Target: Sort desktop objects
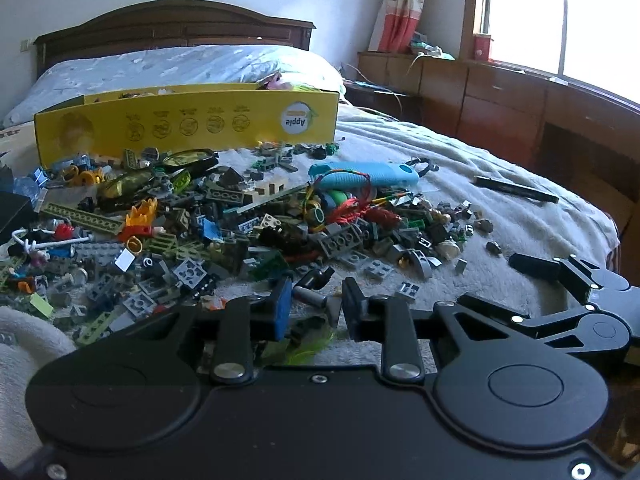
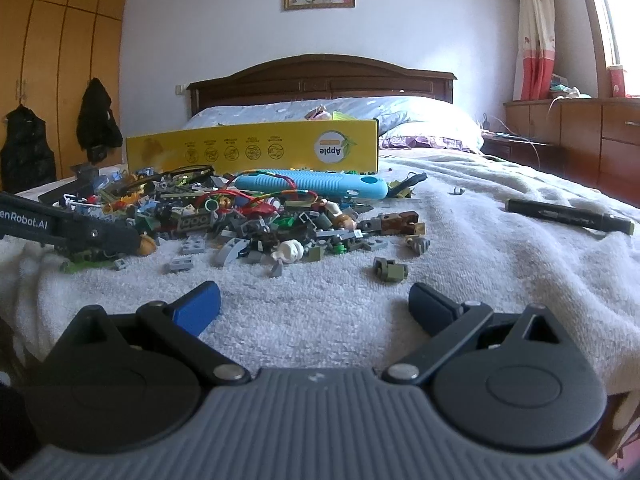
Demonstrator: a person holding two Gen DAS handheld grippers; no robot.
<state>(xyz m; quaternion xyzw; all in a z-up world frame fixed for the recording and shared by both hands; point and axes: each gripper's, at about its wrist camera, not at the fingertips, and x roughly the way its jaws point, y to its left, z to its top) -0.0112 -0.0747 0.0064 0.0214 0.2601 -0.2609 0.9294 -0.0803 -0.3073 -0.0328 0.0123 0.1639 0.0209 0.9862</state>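
A heap of small toy bricks and parts (image 1: 224, 224) lies on a white towel (image 1: 500, 240) on the bed; the heap also shows in the right wrist view (image 2: 256, 220). My left gripper (image 1: 314, 306) is low at the heap's near edge, jaws partly open around a small black and grey cylinder piece (image 1: 312, 292), not clearly touching it. My right gripper (image 2: 316, 308) is wide open and empty over bare towel (image 2: 320, 312), in front of the heap. It also shows in the left wrist view (image 1: 560, 280).
A yellow cardboard box (image 1: 188, 124) stands behind the heap, also in the right wrist view (image 2: 256, 148). A light blue case (image 1: 368, 174) lies on the heap. A black pen (image 1: 516, 189) lies to the right on the towel. A wooden cabinet (image 1: 520, 112) runs along the right.
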